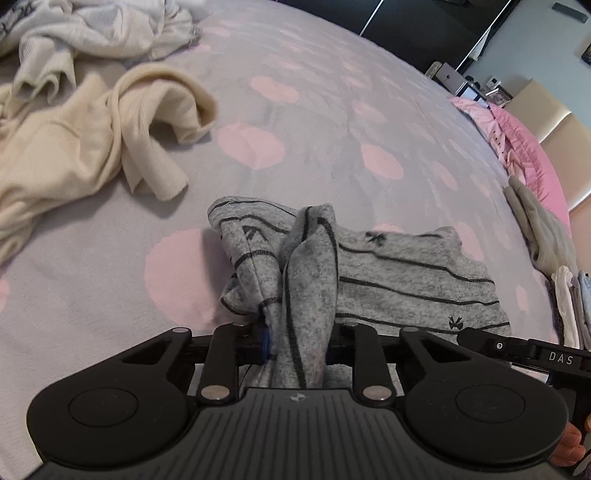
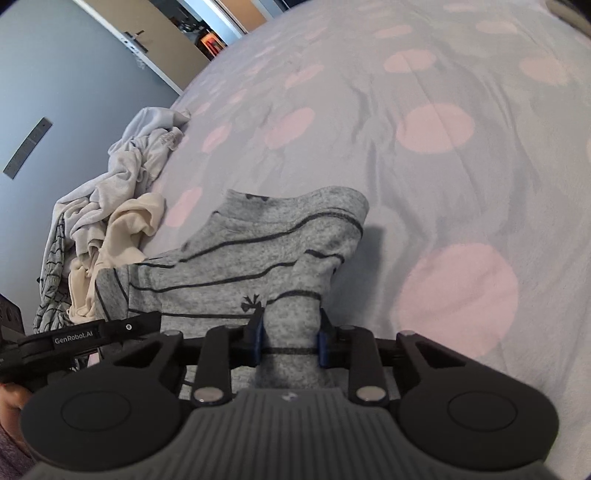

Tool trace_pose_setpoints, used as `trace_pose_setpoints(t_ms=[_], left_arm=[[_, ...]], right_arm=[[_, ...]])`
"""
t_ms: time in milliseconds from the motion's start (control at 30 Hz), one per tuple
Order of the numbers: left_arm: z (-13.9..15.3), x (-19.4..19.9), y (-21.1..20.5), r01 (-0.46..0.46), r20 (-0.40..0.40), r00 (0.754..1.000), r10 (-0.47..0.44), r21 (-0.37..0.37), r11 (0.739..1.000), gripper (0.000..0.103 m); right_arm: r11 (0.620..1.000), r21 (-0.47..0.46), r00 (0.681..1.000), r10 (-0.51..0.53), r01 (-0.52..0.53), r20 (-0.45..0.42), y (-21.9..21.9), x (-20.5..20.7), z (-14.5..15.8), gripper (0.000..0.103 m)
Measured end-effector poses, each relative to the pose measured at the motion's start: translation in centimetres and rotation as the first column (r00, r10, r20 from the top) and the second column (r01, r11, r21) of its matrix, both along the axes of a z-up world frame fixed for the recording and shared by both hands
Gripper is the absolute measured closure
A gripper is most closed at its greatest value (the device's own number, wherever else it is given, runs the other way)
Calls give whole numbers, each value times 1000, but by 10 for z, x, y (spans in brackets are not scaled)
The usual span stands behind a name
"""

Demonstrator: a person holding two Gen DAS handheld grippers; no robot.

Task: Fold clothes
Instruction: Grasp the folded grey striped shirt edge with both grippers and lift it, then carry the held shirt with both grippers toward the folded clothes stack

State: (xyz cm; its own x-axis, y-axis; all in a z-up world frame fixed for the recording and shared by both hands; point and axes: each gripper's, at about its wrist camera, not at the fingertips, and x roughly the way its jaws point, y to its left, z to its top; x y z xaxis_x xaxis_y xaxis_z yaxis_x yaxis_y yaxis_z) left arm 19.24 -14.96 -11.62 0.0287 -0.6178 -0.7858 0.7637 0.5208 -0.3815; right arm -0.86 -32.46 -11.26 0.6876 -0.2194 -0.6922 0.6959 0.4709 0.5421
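Observation:
A grey striped garment [image 1: 399,280] with small dark motifs lies crumpled on the bed. My left gripper [image 1: 299,343] is shut on a bunched fold at its left end, and the cloth rises up between the jaws. In the right wrist view the same grey garment [image 2: 236,266] spreads out to the left. My right gripper [image 2: 290,343] is shut on a thick fold of it, with the blue pads [image 2: 257,338] pressing both sides. The other gripper's black body shows at the edge of each view.
The bed cover [image 1: 332,129] is lilac with pink spots. A cream garment [image 1: 85,147] and white clothes [image 1: 92,26] lie crumpled at the upper left. Folded clothes [image 1: 543,229] sit at the right edge by a pink blanket [image 1: 524,136]. A heap of pale clothes [image 2: 110,206] borders the bed's left side.

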Motion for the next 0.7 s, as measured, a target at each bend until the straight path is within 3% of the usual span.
trace_pose_setpoints(t_ms=[300,500,700], left_arm=[[53,-31,19,10,86,996,1,-123,992,83],[96,-70,11,87,145,988,-56,-214,973,83],[129,-117,-18,204,180,971,-157,-283,937,83]], right_arm=[[988,-156,997,-7,20,80,35,-32,55,76],[962,-261,992,-51,80,114,62,-79,90,77],[911,-374,983,-136,172,122,84,-138,125,77]])
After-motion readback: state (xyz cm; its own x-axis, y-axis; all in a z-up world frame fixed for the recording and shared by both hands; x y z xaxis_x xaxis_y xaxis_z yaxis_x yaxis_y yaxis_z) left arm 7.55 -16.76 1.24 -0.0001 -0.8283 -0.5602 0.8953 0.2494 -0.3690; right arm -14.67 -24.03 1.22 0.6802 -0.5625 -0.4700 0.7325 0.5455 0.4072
